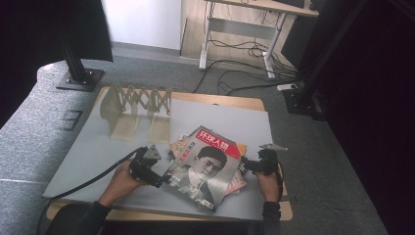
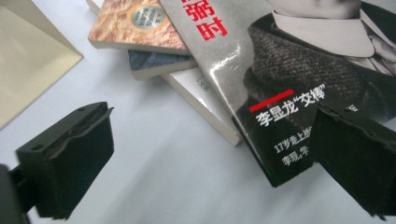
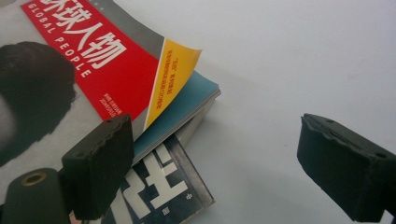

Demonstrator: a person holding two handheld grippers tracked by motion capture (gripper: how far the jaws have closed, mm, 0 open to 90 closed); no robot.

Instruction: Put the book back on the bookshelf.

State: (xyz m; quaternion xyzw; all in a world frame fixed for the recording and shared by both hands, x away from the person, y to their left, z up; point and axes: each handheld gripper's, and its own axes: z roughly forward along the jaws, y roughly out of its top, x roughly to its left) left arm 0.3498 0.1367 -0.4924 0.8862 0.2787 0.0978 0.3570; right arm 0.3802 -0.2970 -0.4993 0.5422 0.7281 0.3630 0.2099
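A loose pile of magazines and books lies on the grey mat (image 1: pixel 93 152). On top is a magazine (image 1: pixel 205 169) with a red title banner and a portrait cover. My left gripper (image 1: pixel 162 179) is at the pile's left edge. In the left gripper view this gripper (image 2: pixel 210 163) stands open, with the top magazine (image 2: pixel 280 70) and its lower corner between the jaws and one jaw over the cover. My right gripper (image 1: pixel 245 166) is at the pile's right side. This gripper (image 3: pixel 224 163) is open too, one jaw over the magazine corners (image 3: pixel 182 107), the other over bare mat.
A beige expanding book rack (image 1: pixel 137 105) stands at the mat's far left, and its plate (image 2: pixel 28 70) lies close to the left gripper. Under the top magazine lie a brown-covered book (image 2: pixel 135 23), a white one (image 2: pixel 201 102) and a dark magazine (image 3: pixel 159 186). The mat's front edge is near.
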